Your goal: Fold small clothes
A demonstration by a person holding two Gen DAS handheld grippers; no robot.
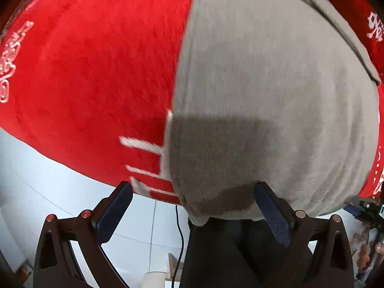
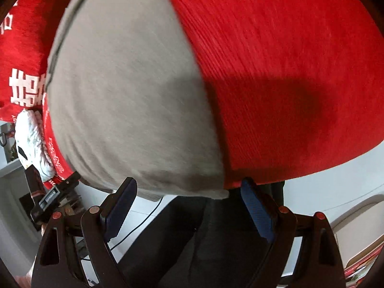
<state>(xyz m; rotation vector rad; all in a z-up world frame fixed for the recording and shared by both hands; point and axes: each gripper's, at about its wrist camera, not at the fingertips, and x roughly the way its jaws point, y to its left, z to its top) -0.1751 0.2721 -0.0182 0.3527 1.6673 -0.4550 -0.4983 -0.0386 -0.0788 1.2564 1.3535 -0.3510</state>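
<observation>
Here, a red cloth (image 1: pixel 84 76) with white lettering over the worktop, hanging past its near edge. On it, a grey garment (image 1: pixel 276 96), laid flat, its near hem right at that cloth's near edge. Left claw (image 1: pixel 192 206) wide apart at the garment's near left corner, gripping nothing. Right claw (image 2: pixel 189 201) wide apart at its near right corner, likewise gripping nothing.
</observation>
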